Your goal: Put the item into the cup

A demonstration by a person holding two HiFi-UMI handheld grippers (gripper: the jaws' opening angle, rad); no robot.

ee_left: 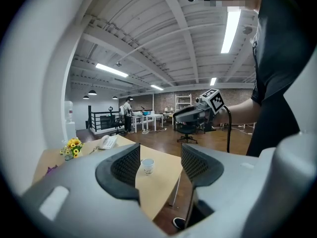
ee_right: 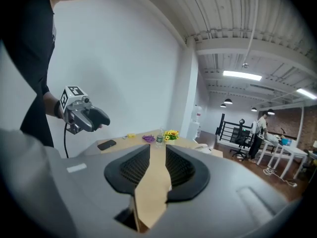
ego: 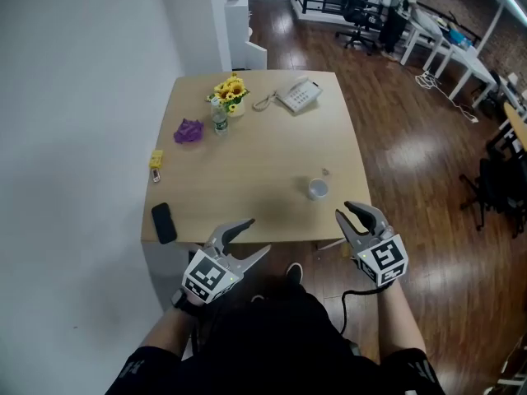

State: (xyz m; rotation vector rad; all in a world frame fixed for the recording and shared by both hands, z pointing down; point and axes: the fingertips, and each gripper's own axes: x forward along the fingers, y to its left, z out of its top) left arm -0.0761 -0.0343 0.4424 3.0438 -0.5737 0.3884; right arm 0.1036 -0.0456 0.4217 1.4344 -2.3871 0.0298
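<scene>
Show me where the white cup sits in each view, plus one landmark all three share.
Head view: white cup near the front right edge of the table.
Left gripper view: the cup stands on the table, seen through the gap between the jaws.
Right gripper view: not visible.
Shared landmark: the sunflowers at the table's far end.

Left gripper (ee_left: 161, 163) gapes, framing white cup (ee_left: 147, 166) on table (ee_left: 154, 185).
</scene>
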